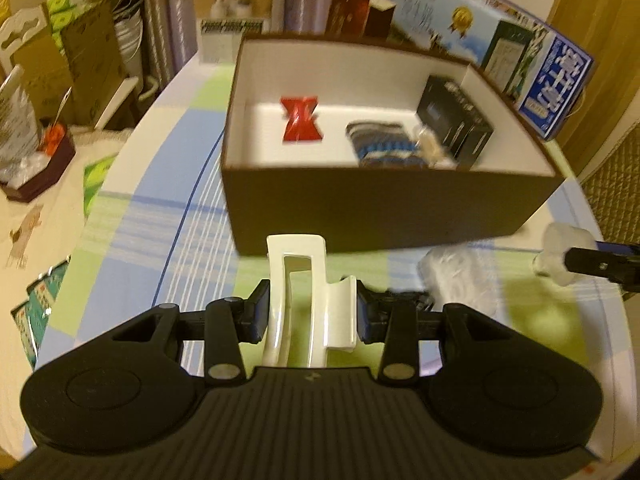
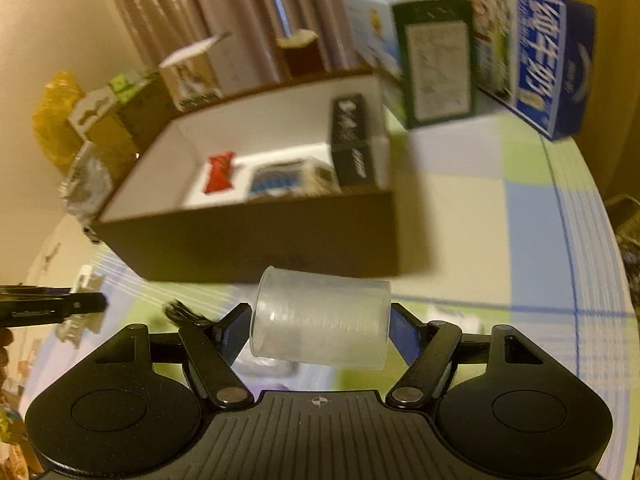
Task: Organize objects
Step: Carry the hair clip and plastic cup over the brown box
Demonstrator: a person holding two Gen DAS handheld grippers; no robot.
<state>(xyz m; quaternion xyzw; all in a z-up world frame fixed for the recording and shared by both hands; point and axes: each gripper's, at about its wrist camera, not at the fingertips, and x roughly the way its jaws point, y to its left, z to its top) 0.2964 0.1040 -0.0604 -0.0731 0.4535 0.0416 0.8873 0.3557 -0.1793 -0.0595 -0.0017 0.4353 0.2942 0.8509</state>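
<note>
My left gripper (image 1: 309,314) is shut on a white hair claw clip (image 1: 298,280), held above the checked tablecloth just in front of the brown box (image 1: 360,208). My right gripper (image 2: 320,328) is shut on a clear plastic measuring cup (image 2: 320,320), lying sideways between the pads, also short of the brown box (image 2: 248,240). Inside the box lie a red wrapper (image 1: 301,119), a blue striped cloth (image 1: 386,148) and a black carton (image 1: 454,118). The right gripper's tip with the cup (image 1: 560,252) shows at the right edge of the left wrist view.
Printed cartons (image 1: 552,84) stand behind and right of the box on the table (image 1: 160,208). A clear crinkled bag (image 1: 460,276) lies on the cloth near my left gripper. A side table with a dark tray (image 1: 40,172) stands to the left. Curtains hang behind.
</note>
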